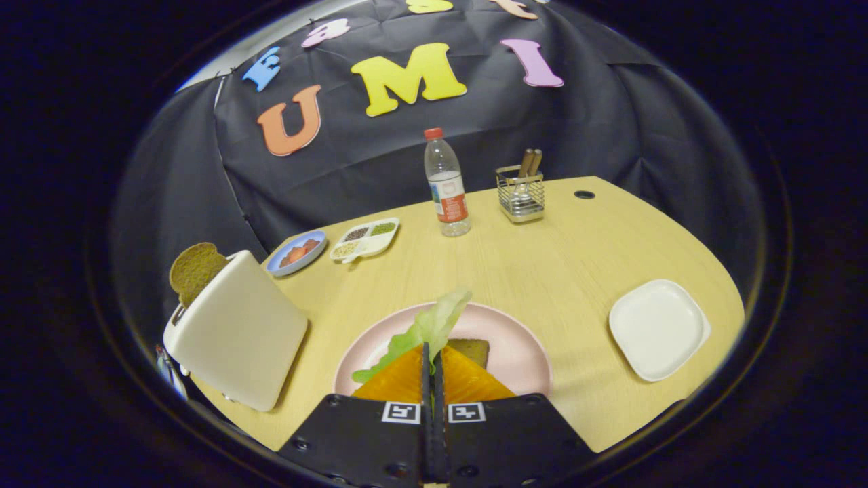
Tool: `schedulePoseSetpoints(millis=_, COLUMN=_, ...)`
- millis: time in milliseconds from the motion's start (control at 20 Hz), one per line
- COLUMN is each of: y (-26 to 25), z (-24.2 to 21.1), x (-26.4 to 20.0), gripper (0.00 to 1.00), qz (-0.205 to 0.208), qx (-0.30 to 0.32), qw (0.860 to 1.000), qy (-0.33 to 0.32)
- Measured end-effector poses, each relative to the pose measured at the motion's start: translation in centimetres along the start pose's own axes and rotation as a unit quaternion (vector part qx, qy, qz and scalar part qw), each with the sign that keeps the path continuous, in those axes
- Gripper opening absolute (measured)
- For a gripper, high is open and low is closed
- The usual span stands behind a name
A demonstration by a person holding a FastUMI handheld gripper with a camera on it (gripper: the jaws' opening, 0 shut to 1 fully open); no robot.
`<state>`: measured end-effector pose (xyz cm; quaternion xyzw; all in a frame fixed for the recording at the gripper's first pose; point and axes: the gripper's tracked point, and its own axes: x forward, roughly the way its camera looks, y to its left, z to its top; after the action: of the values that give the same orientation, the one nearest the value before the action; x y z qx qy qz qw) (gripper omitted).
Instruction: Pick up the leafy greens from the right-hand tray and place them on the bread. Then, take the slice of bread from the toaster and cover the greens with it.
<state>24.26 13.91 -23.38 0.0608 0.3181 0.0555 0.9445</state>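
Gripper (432, 362) fingers clamped on lettuce leaf (434, 325) above pink plate (522, 346); water bottle (446, 186) label unreadable.

And here we are in a staged booth dressed up as a kitchen table, not a real home kitchen. A black cloth wall (610, 135) hangs creased behind a pale wooden table (542, 271) with a cable hole (584, 194) in its far corner, office-desk style. The breakfast props tell the story: a cream toaster (237, 339) with a brown bread slice (194, 271) poking up, a pink plate (515, 346), a white square tray (658, 329), a divided seasoning dish (365, 240), a small blue dish (297, 253), a water bottle (445, 186) and a wire cutlery holder (520, 193).
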Motion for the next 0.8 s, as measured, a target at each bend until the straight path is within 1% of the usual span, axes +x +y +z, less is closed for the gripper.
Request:
schedulePoseSetpoints(millis=100, y=-0.2, z=-0.5, x=0.6, gripper=0.00, qz=0.000, qx=0.007, qw=1.000, qy=0.007)
schedulePoseSetpoints(millis=250, y=0.0, z=-0.8, x=1.1, gripper=0.00, qz=-0.003, qx=-0.007, qw=1.000, qy=0.008)
schedulePoseSetpoints(millis=350, y=-0.7, z=-0.6, x=0.9, gripper=0.02, qz=-0.028, qx=-0.018, qw=0.999, qy=0.002)
schedulePoseSetpoints(millis=400, y=-1.2, z=-0.4, x=0.8, gripper=0.17, qz=-0.046, qx=-0.016, qw=0.999, qy=-0.001)
schedulePoseSetpoints(millis=500, y=-1.1, z=-0.1, x=0.2, gripper=0.37, qz=-0.065, qx=-0.014, qw=0.998, qy=-0.010)
schedulePoseSetpoints(millis=550, y=-0.9, z=0.2, x=-0.2, gripper=0.37, qz=-0.067, qx=-0.019, qw=0.997, qy=-0.016)
schedulePoseSetpoints(millis=600, y=-0.8, z=0.3, x=-0.6, gripper=0.49, qz=-0.072, qx=-0.026, qw=0.997, qy=-0.022)
schedulePoseSetpoints(millis=700, y=-0.9, z=0.7, x=-2.1, gripper=0.60, qz=-0.089, qx=-0.029, qw=0.995, qy=-0.036)
schedulePoseSetpoints(millis=800, y=0.2, z=1.1, x=-3.6, gripper=0.71, qz=-0.083, qx=-0.027, qw=0.995, qy=-0.050)
